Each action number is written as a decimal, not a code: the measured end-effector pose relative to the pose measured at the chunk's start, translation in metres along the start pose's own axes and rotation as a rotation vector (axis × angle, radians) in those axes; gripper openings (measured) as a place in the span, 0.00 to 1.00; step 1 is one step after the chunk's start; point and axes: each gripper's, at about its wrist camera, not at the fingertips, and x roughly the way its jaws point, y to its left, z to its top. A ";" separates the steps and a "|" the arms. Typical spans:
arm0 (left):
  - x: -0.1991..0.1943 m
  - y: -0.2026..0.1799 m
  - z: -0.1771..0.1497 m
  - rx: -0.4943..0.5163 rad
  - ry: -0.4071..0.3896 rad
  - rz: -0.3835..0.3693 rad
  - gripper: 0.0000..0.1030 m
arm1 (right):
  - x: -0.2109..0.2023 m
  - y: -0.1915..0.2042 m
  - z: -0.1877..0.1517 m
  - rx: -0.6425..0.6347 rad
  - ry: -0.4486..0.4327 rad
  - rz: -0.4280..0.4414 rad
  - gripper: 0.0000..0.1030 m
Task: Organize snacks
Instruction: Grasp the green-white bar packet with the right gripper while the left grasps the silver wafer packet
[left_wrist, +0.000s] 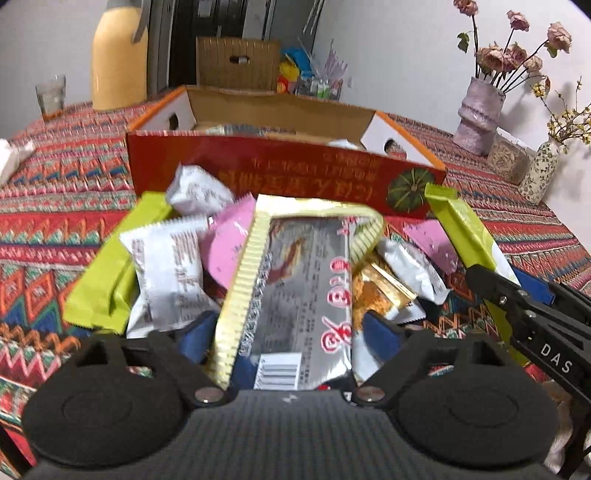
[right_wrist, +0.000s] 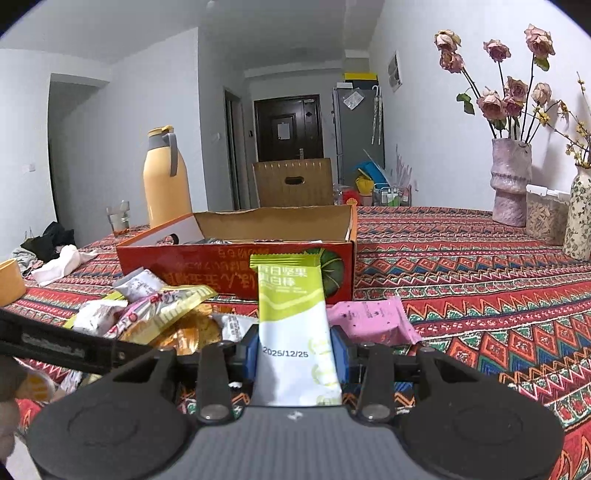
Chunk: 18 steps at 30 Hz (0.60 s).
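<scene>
A heap of snack packets lies on the patterned tablecloth before a red cardboard box (left_wrist: 258, 173) (right_wrist: 229, 264) that is open at the top. My left gripper (left_wrist: 290, 332) stands over the heap. A silver packet with yellow edges (left_wrist: 295, 280) lies between its blue pads. The left pad is at the packet's edge, and a thin gap shows at the right pad. My right gripper (right_wrist: 295, 350) is shut on a green and white bar (right_wrist: 291, 325), held upright to the right of the heap. That bar (left_wrist: 465, 229) and the right gripper (left_wrist: 506, 284) also show in the left wrist view.
White, pink (right_wrist: 373, 319) and green packets (left_wrist: 107, 273) make up the heap. A yellow thermos (right_wrist: 164, 177), a glass (right_wrist: 118, 218), a pink flower vase (right_wrist: 511, 184) and a patterned vase (right_wrist: 580, 218) stand further back. White cloth (right_wrist: 62, 266) lies at the left.
</scene>
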 end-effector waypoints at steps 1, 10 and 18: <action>-0.001 0.000 0.000 0.001 -0.004 0.002 0.75 | 0.000 0.000 0.000 0.000 0.001 0.000 0.37; -0.010 0.000 -0.001 0.011 -0.035 -0.007 0.46 | -0.003 0.004 -0.003 -0.005 0.001 0.001 0.37; -0.026 -0.001 0.000 0.032 -0.083 -0.005 0.35 | -0.007 0.008 -0.002 -0.014 -0.002 -0.004 0.37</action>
